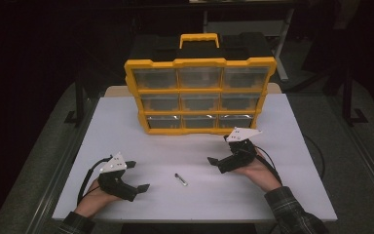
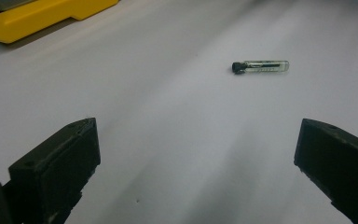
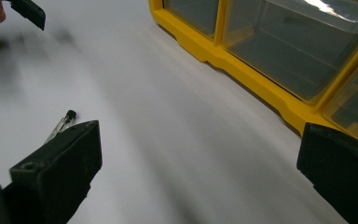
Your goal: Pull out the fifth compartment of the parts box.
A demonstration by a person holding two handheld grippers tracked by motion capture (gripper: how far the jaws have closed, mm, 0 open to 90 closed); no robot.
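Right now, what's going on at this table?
A person holds the left gripper and the right gripper, both open and empty, low over the white table. A small clear vial with a black cap lies flat between them, untouched. The yellow drawer organizer stands upright behind it with its drawers closed.

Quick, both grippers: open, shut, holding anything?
Left gripper: open, empty, vial lying ahead of it.
Right gripper: open, empty, near the drawer cabinet.
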